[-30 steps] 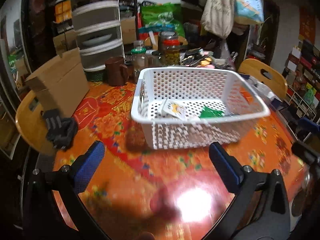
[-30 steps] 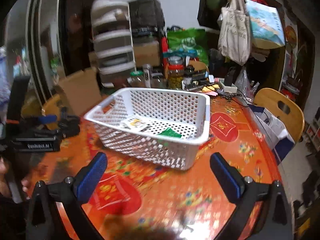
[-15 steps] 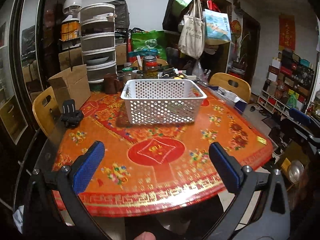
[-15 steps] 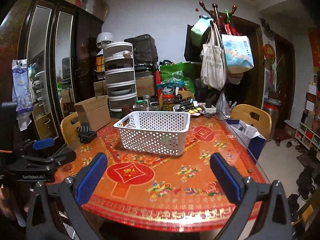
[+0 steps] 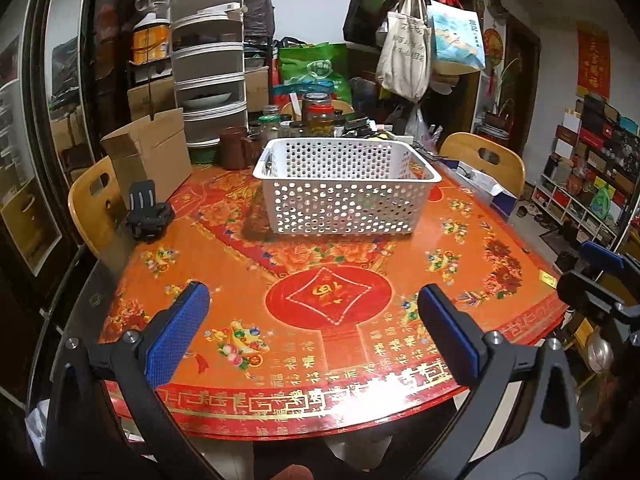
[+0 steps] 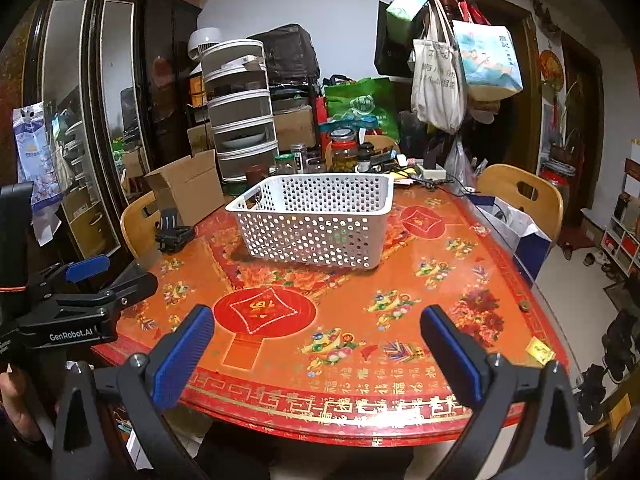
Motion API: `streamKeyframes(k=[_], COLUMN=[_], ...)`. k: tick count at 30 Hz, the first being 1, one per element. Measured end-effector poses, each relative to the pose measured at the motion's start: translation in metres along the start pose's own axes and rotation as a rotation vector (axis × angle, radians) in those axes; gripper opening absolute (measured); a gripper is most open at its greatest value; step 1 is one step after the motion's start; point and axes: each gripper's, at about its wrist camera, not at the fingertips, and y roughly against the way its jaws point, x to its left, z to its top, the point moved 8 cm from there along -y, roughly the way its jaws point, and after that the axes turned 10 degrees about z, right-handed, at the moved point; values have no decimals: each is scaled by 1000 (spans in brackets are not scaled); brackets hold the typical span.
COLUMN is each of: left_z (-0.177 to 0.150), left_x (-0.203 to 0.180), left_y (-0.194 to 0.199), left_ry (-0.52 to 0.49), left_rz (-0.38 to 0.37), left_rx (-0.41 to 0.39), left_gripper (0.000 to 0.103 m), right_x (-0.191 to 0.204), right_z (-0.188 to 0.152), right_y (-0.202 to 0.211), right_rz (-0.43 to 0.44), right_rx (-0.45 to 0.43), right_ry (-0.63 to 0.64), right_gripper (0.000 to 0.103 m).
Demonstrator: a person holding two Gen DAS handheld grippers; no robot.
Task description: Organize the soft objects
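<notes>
A white perforated basket (image 5: 344, 192) stands on the far half of the round red table (image 5: 328, 344); it also shows in the right wrist view (image 6: 316, 220). Its contents are hidden behind its wall. My left gripper (image 5: 312, 332) is open and empty above the table's near edge. My right gripper (image 6: 316, 344) is open and empty, level with the near edge. The left gripper also shows at the left of the right wrist view (image 6: 88, 280), and the right gripper at the right of the left wrist view (image 5: 600, 264).
A black clamp-like object (image 5: 146, 212) lies on the table's left edge beside a cardboard box (image 5: 152, 156). Jars (image 5: 320, 118) and clutter stand behind the basket. Wooden chairs (image 5: 484, 160) stand around the table. A small yellow packet (image 6: 540, 350) lies near the right rim.
Both grippers have pulled back and up from the basket to beyond the table's near edge. The basket now looks far and small; its contents no longer show.
</notes>
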Motion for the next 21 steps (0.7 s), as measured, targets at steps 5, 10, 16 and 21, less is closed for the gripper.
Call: streamKeyframes(k=[5,10,16,21], left_z=[4,2,2,1], left_x=[4,-1,-3,-4], left_y=[-5,-5,-5,-5], left_ry=[-4,-16,-17,-22], left_rz=[10,5,2,1], left_rx=[-9,-3,-2,-3], left_gripper=[103,103,103,103], right_x=[-2,-2,-2,-1], right_z=[1,-1,-2,-1], right_y=[-1,-3,-5,-4], right_rz=[0,2,-1,2], right_rx=[1,5,8,4], right_ry=[-2,-3,-4,-3], right_gripper=[102,102,102,103])
